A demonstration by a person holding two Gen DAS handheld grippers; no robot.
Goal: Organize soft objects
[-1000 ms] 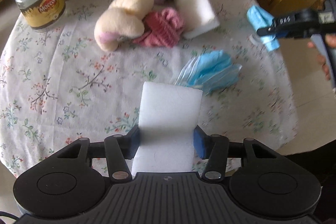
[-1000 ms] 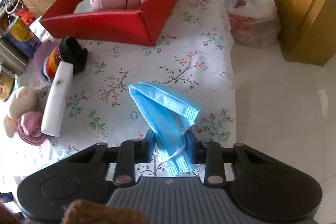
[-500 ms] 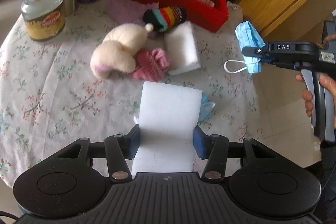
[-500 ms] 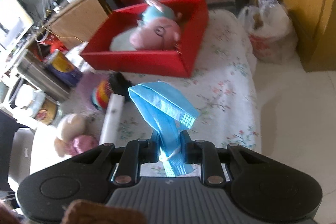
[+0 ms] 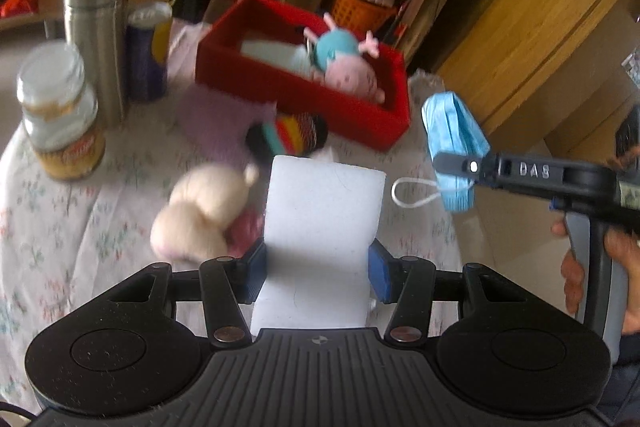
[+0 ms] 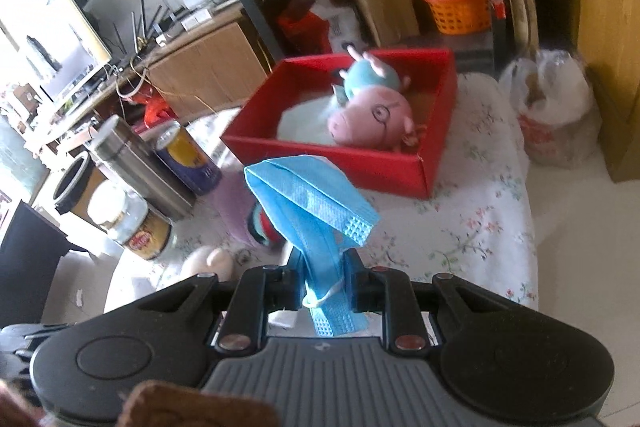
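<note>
Box (image 6: pixel 400 169), red — pig plush (image 6: pixel 370 117) inside; left jaws clamp sponge (image 5: pixel 320 227), right jaws pinch mask (image 6: pixel 316 215).

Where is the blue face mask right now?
The blue face mask is pinched in the right gripper, held in the air in front of the red box with the pig toy inside.

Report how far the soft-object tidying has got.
Done: the pig plush already lies in the red box. In hand: the left gripper clamps a white sponge, and the right gripper pinches a blue face mask, both lifted off the table. Left: the cream plush, pink knit and striped sock remain on the tablecloth.
</note>
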